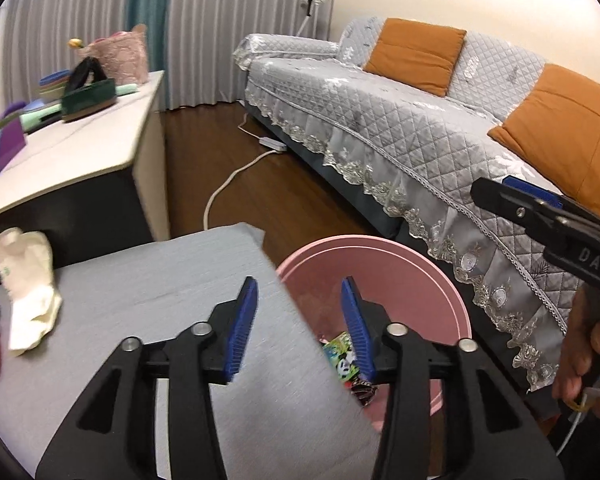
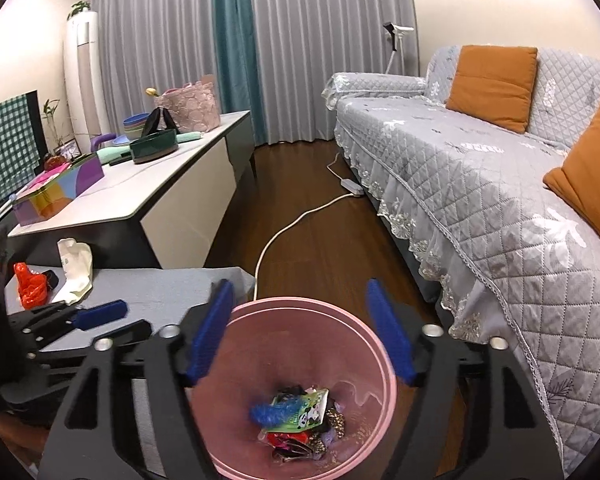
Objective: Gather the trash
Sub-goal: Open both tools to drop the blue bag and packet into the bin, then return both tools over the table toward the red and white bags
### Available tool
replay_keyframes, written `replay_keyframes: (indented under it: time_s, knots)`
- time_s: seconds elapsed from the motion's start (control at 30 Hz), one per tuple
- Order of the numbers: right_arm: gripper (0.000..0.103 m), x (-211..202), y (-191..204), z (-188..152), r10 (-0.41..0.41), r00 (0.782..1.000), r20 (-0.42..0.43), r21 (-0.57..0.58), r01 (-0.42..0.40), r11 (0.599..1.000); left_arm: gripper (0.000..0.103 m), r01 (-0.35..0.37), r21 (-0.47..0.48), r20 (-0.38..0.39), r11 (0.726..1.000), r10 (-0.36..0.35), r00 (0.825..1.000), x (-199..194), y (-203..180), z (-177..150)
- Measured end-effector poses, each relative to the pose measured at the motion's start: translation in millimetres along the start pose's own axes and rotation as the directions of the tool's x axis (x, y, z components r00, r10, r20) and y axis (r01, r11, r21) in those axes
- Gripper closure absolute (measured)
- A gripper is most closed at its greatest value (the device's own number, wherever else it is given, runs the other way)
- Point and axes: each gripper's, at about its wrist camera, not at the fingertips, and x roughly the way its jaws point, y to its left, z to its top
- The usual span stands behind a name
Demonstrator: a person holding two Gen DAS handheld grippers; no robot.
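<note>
Trash (image 2: pixel 300 420) lies in the bin (image 2: pixel 364 344) under your right tool (image 2: pixel 300 332); both tools gape empty. Swing the left tool (image 1: pixel 300 320) desk-ward toward the white wad (image 1: pixel 24 280) left of it.

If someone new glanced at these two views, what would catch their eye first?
Probably the pink bin on the floor below the open right gripper, with colourful wrappers piled at its bottom. Next, the orange cushions on the grey quilted sofa, and the red bag on the grey table at left.
</note>
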Motion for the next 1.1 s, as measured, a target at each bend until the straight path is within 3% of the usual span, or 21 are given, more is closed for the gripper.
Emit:
replay_keyframes:
  time_s: [0.13, 0.2, 0.3, 0.43, 0.53, 0.67, 0.8, 1.1]
  knots:
    - [0.025, -7, 24, 0, 0.021, 1.0, 0.022, -0.04, -0.021, 0.999, 0.048, -0.043, -0.02, 0.029, 0.999, 0.043, 0.999, -33, 23, -6]
    - [0.025, -11, 36, 0, 0.041, 0.999, 0.029, -0.052, -0.039, 0.998, 0.041, -0.071, -0.03, 0.048, 0.997, 0.072, 0.996, -51, 36, -9]
    - [0.027, -19, 57, 1, 0.092, 0.995, 0.044, -0.061, -0.089, 0.994, 0.04, -0.108, -0.042, 0.069, 0.993, 0.111, 0.991, -75, 57, -11]
    - [0.041, -29, 78, 2, 0.164, 0.985, 0.063, -0.056, -0.16, 0.985, 0.035, -0.191, -0.079, 0.108, 0.978, 0.199, 0.974, -112, 103, -18]
    - [0.056, -35, 94, 1, 0.22, 0.973, 0.068, -0.066, -0.216, 0.974, 0.032, -0.274, -0.139, 0.135, 0.952, 0.292, 0.947, -132, 139, -30]
    - [0.063, -37, 113, -4, 0.273, 0.96, 0.061, -0.086, -0.267, 0.96, 0.032, -0.339, -0.26, 0.122, 0.904, 0.379, 0.917, -146, 186, -47]
    - [0.063, -33, 129, -4, 0.302, 0.952, 0.041, -0.073, -0.299, 0.951, 0.032, -0.385, -0.29, 0.124, 0.876, 0.433, 0.893, -153, 216, -50]
    - [0.062, 2, 190, 3, 0.375, 0.927, -0.008, -0.059, -0.375, 0.925, 0.033, -0.398, -0.378, 0.071, 0.836, 0.455, 0.887, -143, 258, -62]
